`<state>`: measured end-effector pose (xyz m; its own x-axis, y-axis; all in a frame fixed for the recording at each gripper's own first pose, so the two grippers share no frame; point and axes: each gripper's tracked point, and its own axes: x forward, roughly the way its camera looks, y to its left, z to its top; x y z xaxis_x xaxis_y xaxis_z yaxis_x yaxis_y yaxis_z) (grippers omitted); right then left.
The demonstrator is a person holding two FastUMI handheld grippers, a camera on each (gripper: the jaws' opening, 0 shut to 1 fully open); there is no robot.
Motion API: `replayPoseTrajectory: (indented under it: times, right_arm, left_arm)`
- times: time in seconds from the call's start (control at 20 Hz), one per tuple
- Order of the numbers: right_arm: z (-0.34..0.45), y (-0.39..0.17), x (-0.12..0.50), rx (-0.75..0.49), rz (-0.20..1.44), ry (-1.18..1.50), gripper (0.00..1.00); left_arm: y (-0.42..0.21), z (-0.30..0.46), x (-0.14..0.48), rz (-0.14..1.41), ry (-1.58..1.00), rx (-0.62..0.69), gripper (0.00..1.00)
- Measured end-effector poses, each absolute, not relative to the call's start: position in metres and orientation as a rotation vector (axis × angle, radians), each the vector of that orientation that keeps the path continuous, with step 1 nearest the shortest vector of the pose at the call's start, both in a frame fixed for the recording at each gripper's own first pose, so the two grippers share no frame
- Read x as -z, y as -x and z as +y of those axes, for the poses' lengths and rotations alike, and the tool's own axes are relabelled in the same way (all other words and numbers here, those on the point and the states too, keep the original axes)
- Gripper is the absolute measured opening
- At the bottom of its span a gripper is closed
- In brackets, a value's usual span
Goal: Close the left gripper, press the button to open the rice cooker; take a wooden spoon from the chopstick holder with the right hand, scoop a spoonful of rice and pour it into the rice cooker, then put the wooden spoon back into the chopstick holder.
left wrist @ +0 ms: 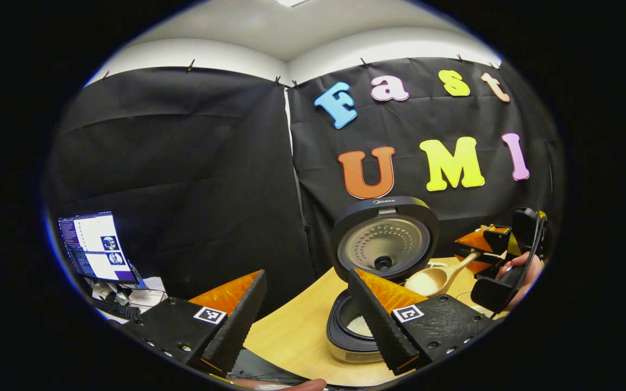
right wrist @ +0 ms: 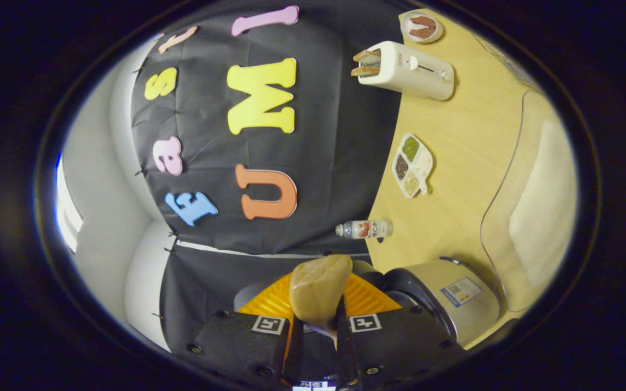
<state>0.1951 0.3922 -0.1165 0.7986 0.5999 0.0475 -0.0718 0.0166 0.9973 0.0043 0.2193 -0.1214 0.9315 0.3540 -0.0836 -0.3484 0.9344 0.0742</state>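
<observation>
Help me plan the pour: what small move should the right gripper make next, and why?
Probably tip the wooden spoon further over the rice cooker: its lid stands open, rice still sits in the bowl, and the right gripper is clamped on the handle.

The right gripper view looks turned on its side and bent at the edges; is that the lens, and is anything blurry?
Right gripper view: rolled sideways, so the table runs up the picture, and the fisheye bows its edge; the wooden spoon between the fingers is close and soft, the toaster sharper. Left gripper view: upright, evenly lit, wall bulging; the rice cooker lid shows faint sheen.
</observation>
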Motion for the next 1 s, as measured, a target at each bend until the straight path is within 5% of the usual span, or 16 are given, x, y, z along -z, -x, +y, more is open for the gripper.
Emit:
replayPoseTrajectory:
  times: [0.65,1.0]
  right_arm:
    - [0.475,-0.171,0.151,-0.524,0.369,-0.699,0.3]
    - [0.502,-0.154,0.134,-0.562,0.19,-0.181,0.3]
  left_arm:
    - [0.005,0.241,0.135,0.13,-0.033,-0.406,0.95]
    - [0.01,0.243,0.134,0.125,-0.026,-0.422,0.95]
